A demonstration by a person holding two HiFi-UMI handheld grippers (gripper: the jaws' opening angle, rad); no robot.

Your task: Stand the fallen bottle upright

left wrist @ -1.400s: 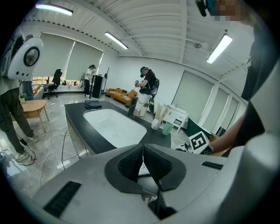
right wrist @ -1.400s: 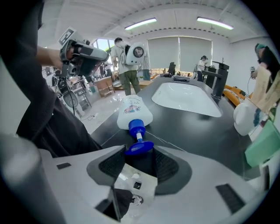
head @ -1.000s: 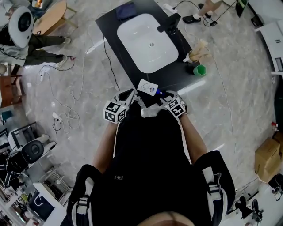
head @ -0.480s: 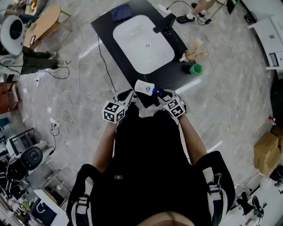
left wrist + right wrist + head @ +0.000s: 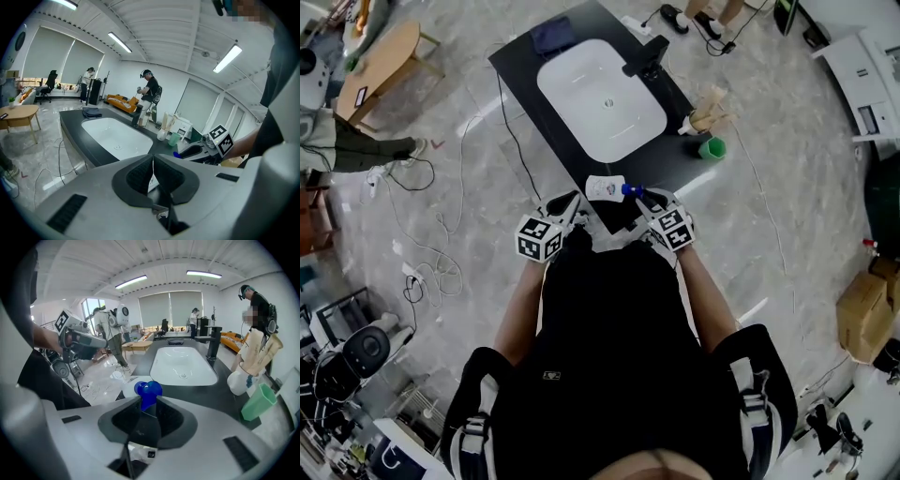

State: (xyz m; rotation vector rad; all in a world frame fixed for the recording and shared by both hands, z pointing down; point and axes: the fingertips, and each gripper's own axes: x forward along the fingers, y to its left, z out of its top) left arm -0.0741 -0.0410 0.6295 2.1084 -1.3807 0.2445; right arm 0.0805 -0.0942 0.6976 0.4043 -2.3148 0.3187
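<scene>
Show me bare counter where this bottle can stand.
Bare: the counter strip between the sink and the near edge, left of the green cup. Crowded: cup and utensil holder at the right edge, faucet beside the sink, dark cloth at the far end.

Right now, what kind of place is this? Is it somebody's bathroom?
Probably not a bathroom. It looks like a big workshop or lab: the black counter with its white sink stands alone on an open stone-look floor, loose cables trail beside it, and a wooden table stands nearby.
</scene>
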